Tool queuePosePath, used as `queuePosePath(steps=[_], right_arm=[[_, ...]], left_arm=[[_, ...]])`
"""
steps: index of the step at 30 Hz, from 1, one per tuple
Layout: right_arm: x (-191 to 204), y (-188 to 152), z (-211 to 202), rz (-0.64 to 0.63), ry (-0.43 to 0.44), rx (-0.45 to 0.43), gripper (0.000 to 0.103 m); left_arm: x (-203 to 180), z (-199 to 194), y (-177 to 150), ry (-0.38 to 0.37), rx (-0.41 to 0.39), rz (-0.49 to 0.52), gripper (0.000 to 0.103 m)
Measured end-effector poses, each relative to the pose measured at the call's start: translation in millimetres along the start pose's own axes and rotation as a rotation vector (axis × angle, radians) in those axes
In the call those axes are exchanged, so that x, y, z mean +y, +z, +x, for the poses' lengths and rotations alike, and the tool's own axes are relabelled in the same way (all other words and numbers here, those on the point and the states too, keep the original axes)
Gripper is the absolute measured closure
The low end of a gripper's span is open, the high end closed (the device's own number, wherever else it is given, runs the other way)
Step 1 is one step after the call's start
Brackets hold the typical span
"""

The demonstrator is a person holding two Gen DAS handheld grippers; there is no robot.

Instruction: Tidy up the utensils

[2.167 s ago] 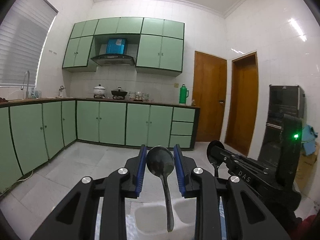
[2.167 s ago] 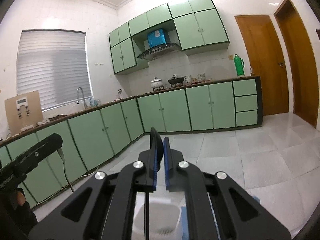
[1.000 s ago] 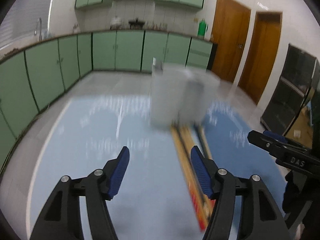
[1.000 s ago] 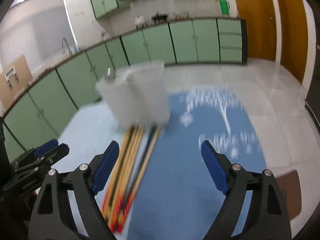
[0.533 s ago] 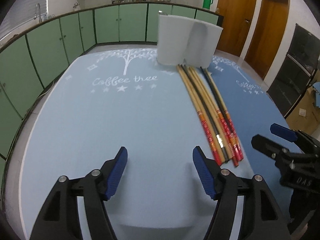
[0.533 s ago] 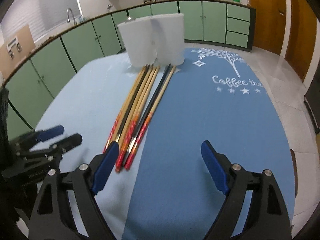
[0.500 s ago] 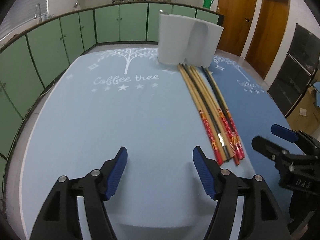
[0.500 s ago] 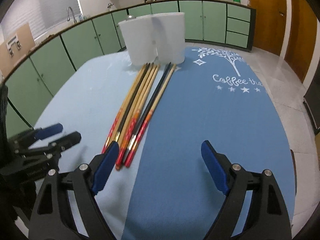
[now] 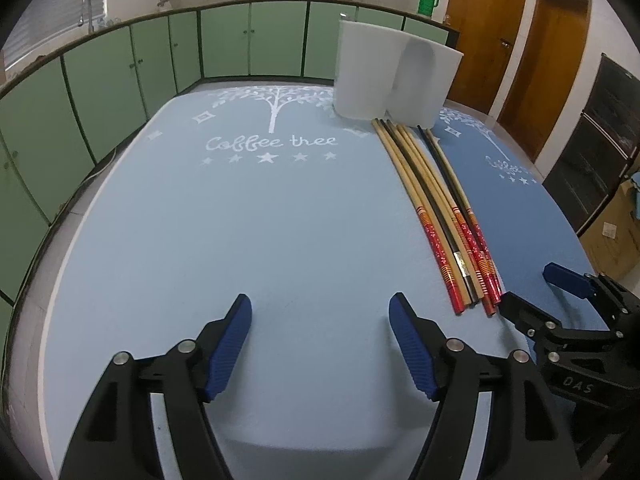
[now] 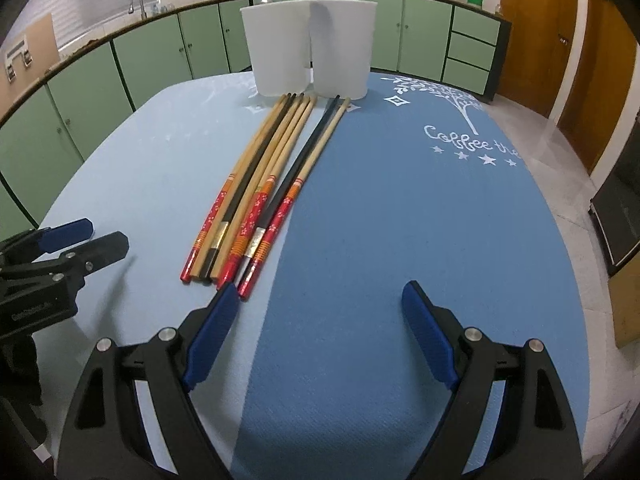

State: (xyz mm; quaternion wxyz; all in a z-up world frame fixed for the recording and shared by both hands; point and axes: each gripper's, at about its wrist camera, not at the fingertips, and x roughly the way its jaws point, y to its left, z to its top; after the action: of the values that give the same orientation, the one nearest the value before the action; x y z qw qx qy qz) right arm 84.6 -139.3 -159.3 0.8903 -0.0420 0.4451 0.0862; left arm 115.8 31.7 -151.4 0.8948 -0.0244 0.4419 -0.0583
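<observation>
Several long chopsticks (image 9: 436,200) (image 10: 272,172), wooden and black with red patterned ends, lie side by side on the table. Their thin tips touch a white two-compartment utensil holder (image 9: 368,72) (image 10: 280,52) at the far side. My left gripper (image 9: 320,300) (image 10: 104,234) hovers over the light blue mat, left of the red ends; its jaws are opening with nothing between them. My right gripper (image 10: 320,288) (image 9: 532,286) stands wide open and empty over the dark blue mat, its left finger just short of the red ends.
A light blue mat (image 9: 240,220) and a dark blue mat (image 10: 400,200), both printed "Coffee tree", cover the table. Green kitchen cabinets (image 9: 248,40) run behind it, wooden doors (image 9: 480,32) stand at the right, and a dark oven unit (image 9: 600,152) is beyond the table's right edge.
Earlier both grippers held dark spoons above the holder; now both are empty and open, pulled back and lowered toward the chopsticks' near ends. Little moved in the last half second.
</observation>
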Motion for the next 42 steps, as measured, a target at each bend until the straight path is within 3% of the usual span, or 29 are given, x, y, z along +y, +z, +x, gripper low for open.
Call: queuePosePath(steps=[10,14,17,22,24,34,39,42], right_arm=[[-23,-5,-6,0.050,-0.077,0.013,0.021],[-28,-8,-12,0.080,-0.013,-0.001,0.026],[-21,-7,-13,0.070,0.036,-0.008,0.039],[-12,-5,-8,0.045,0.047,-0.017,0.077],[-11,-4,-6,0.048,0.066,-0.016,0.097],[-28,-6,-8,0.063,0.033,-0.027,0.098],[-31,-7,-7,0.063,0.037,-0.028,0.098],[-32,-7,-7,0.067,0.041,-0.029,0.097]], left_arm=[[-1,2,-2,0.003,0.006,0.008,0.030],[-3,1,-3,0.001,0.008,0.013,0.029],[-5,1,-4,0.000,0.010,0.017,0.029],[-11,-1,-5,-0.008,0.013,0.025,0.029],[-14,0,-5,-0.010,0.014,0.029,0.029],[-40,2,-6,-0.055,0.013,0.062,0.028],[-57,9,-4,-0.040,0.017,0.096,0.025],[-64,14,-3,0.011,0.031,0.136,0.025]])
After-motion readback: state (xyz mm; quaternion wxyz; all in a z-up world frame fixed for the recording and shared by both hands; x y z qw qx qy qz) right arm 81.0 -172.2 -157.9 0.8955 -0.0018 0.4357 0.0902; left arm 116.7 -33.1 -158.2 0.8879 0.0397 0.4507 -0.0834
